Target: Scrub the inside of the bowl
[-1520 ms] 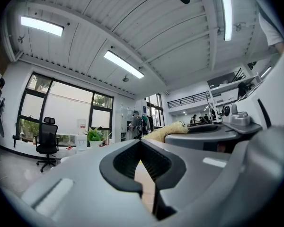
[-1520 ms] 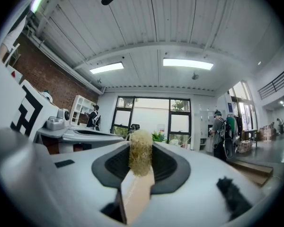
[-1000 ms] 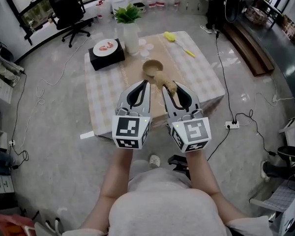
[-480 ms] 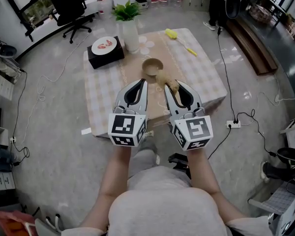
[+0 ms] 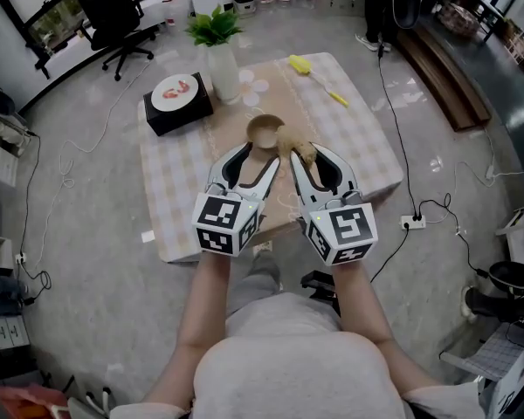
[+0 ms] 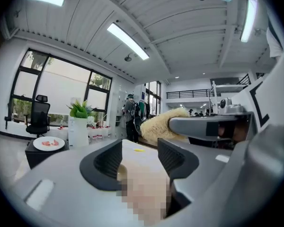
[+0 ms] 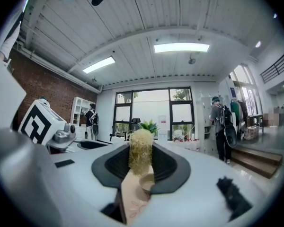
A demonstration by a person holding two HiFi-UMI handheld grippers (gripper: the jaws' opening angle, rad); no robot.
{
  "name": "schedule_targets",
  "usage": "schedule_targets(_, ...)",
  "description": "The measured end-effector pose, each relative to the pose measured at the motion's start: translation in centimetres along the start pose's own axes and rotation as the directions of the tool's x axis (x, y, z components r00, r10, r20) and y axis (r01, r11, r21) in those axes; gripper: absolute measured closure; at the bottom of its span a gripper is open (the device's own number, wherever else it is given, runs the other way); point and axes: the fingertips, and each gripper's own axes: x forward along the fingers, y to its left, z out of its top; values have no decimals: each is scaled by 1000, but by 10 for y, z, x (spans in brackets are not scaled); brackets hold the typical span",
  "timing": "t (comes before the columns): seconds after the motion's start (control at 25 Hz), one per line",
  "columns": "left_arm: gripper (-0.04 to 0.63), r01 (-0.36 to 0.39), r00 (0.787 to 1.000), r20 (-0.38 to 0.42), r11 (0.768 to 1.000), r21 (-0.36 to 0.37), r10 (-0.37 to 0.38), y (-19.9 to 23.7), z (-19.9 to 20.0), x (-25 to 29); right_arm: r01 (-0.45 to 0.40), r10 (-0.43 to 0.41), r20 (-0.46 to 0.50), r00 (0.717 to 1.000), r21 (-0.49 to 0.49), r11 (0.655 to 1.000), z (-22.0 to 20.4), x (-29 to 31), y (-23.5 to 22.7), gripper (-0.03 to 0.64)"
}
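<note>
— Tan, wiry fibre: the scrubber (image 5: 295, 147) looks light and springy, and the right tongs (image 5: 308, 155) pinch it mid-body.
— And the bowl (image 5: 264, 130)?
— Upright on the bench (image 5: 354, 138), just beyond the scrubber. Probably light, smooth, apt to skate, so it needs steadying during scrubbing; I'd take its near rim.
— With the left tongs (image 5: 255, 155)?
— Yes. They have just been opening, part-way apart, nothing between them.

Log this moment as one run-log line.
left tool: open, jaws just opening, empty, near bowl | right tool: shut on scrubber | bowl: on table
</note>
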Motion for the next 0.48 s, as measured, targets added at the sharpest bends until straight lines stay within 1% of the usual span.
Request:
schedule_targets(0.08,295,37,999,-10,999,-26,-38,4,-2,9,2,-2,-9,1000,1,1000,-3,11,-5,514)
schedule_targets(0.24,185,73,996,-42,997,-37,-75,18,-9,27,2,-2,-24,1000,2,1000,-5,34,-15,514)
schedule_targets(0.28,164,76,996,-47,996,-41,-78,22,-11,32,1,-1,-28,1000,0,1000,-5,40,-17,514)
schedule_targets(0.36,152,76,995,-63,996,-49,-79,33,-18,41,-1,1,-37,999,-4,1000,-7,53,-22,514)
schedule_targets(0.48,123,94,987,-125,995,-38,-98,46,-36,55,-3,3,-56,998,-10,1000,-12,71,-28,514)
